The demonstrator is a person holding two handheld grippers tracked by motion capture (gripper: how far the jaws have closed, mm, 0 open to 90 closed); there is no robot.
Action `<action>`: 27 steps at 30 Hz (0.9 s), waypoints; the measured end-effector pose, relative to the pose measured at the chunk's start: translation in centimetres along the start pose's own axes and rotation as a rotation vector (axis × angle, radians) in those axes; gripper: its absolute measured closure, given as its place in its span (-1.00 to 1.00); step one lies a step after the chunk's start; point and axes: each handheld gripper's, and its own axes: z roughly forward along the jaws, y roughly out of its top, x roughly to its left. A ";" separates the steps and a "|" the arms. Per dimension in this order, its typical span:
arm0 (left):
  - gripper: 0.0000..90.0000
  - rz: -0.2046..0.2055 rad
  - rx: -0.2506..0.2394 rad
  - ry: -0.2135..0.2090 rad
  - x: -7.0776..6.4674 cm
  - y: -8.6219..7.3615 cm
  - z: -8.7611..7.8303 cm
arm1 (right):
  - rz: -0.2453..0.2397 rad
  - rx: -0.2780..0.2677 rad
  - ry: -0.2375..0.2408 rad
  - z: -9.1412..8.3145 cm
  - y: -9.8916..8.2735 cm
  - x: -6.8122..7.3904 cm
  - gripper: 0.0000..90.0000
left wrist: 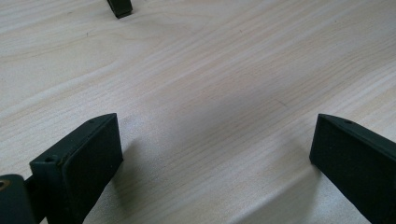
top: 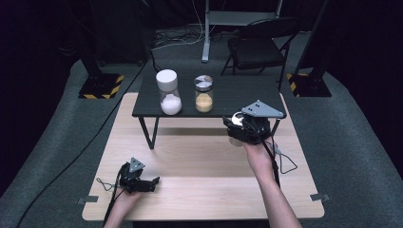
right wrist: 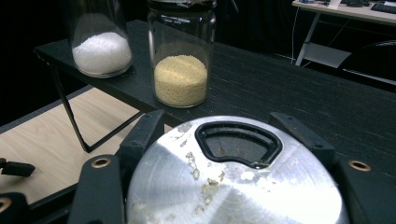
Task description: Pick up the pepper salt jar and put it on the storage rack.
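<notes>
**A shiny-lidded jar held up by the black shelf**

The right hand-held gripper squeezes a jar between its two black jaws. It holds the jar at the near right edge of the little black shelf, above the table. In the right gripper view the jar's lid is round, flat and made of silver metal. The lid looks scratched, with small pale crumbs stuck on it. It has a dark curved opening with a black rim near its far side.

Two more jars stand on the far left part of the shelf. They are clear glass and round. The left one has a white cap and holds white grains, like salt. The right one has a silver lid and holds fine yellow grains. They stand near each other but do not touch.

The shelf top is dark and a bit rough, on thin black metal legs. The table is pale wood with soft, wavy lines.

The left hand-held gripper sits low at the near left of the table. Its flat black jaws stand wide apart, with bare wood between them.
</notes>
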 end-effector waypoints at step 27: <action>-0.95 0.000 0.000 -0.001 0.0 0.0 0.0 | -0.008 0.006 -0.027 1.4 3.6 -1.0 -0.18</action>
